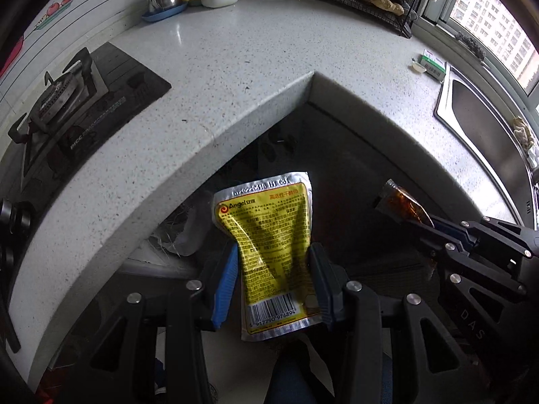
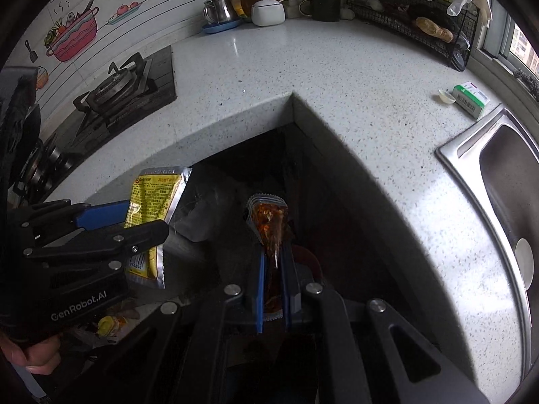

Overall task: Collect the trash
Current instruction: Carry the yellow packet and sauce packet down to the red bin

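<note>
My left gripper (image 1: 274, 256) is shut on a yellow, silver-edged packet (image 1: 269, 229) with a barcode, pinched at its middle so it stands upright. In the right wrist view the same packet (image 2: 155, 192) and the left gripper (image 2: 145, 219) show at the left, with a person's hand (image 2: 33, 353) behind. My right gripper (image 2: 273, 256) is shut on a clear sachet of brown-red sauce (image 2: 269, 222). That sachet (image 1: 404, 205) also shows at the right of the left wrist view, sticking out of the right gripper (image 1: 424, 227). Both grippers hang over the dark inner corner below the counter.
An L-shaped speckled white countertop (image 1: 235, 77) wraps the corner. A gas stove (image 1: 67, 101) is at the left and a steel sink (image 2: 505, 185) at the right. A green-white box (image 2: 470, 99) lies near the sink. A kettle, white pot, mug and wire rack (image 2: 421, 30) line the back.
</note>
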The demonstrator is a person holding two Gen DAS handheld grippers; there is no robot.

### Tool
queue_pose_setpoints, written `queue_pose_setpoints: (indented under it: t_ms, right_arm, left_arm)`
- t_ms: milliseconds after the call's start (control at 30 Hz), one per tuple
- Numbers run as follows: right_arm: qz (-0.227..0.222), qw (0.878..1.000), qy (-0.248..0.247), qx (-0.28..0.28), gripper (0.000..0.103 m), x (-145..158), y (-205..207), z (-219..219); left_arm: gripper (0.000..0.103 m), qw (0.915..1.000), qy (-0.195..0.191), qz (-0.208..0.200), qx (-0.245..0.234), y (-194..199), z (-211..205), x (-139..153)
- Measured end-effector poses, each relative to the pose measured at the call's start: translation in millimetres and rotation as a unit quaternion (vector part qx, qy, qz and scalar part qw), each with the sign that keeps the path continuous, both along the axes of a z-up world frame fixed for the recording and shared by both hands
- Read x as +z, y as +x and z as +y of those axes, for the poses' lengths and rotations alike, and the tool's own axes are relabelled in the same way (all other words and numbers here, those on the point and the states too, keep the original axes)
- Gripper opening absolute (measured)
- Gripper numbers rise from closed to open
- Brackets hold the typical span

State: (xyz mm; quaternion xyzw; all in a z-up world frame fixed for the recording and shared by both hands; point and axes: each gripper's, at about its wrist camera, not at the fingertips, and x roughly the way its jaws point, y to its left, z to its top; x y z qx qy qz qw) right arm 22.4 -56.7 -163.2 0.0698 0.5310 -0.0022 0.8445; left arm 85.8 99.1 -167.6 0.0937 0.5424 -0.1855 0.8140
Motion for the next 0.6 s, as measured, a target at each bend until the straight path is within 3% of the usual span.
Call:
queue_pose_setpoints:
  t_ms: [200, 600]
  right_arm:
    - [0.026, 1.0, 0.001, 0.004, 0.007, -56.5, 3.9, -2.1]
    - [0.05, 0.998, 0.003, -0.025, 0.007, -188.5, 22.8, -28.7]
  left_arm:
    - [0.04, 0.9998, -0.001, 0.02, -0.007, -5.1, -2.2, -52.9]
    - [0.04, 0.9982, -0.002, 0.052, -0.03, 17.2, -30.0, -190.4]
